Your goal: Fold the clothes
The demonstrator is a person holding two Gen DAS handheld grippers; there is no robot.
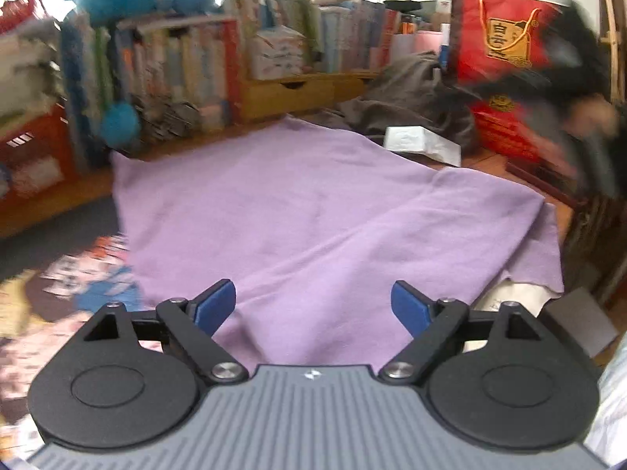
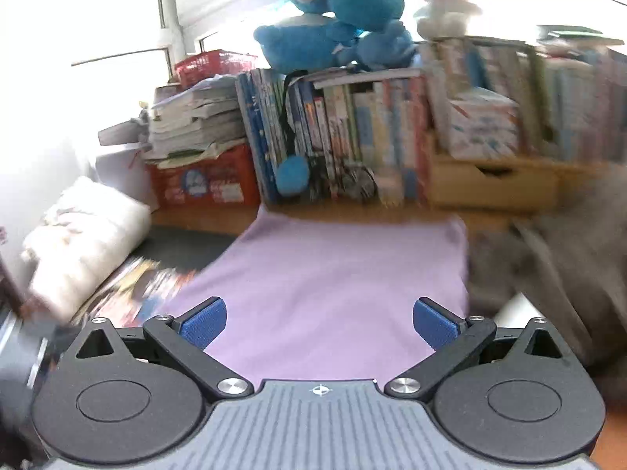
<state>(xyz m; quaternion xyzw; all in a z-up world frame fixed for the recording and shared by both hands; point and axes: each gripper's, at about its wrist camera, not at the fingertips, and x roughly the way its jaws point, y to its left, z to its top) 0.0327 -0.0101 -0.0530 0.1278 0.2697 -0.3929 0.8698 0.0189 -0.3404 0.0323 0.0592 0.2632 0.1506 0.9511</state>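
A cluttered room here — a wall of books packed upright along the back, blue plush toys heaped on top of them, a red gift bag standing off to one side. In front of all that runs the wooden counter, and spread across it lies the purple garment, the piece in play.

It lies mostly flat, smoothed out, with a soft ridge running diagonally across it in the left wrist view and the near edge draped towards the cameras. It looks as though one layer is already laid over on the right side, though the blur makes that hard to confirm. No tidy, compact bundle yet — so I judge the folding is early to midway, with more folds still to come.

The left claw hovers over the near edge of the purple cloth, jaws wide apart, nothing between the blue pads. The right claw is likewise spread wide and empty, above the same cloth.

Beside the purple piece sits a grey garment, crumpled in a heap — unfolded, apparently waiting its turn. A white bundle rests at the far left.
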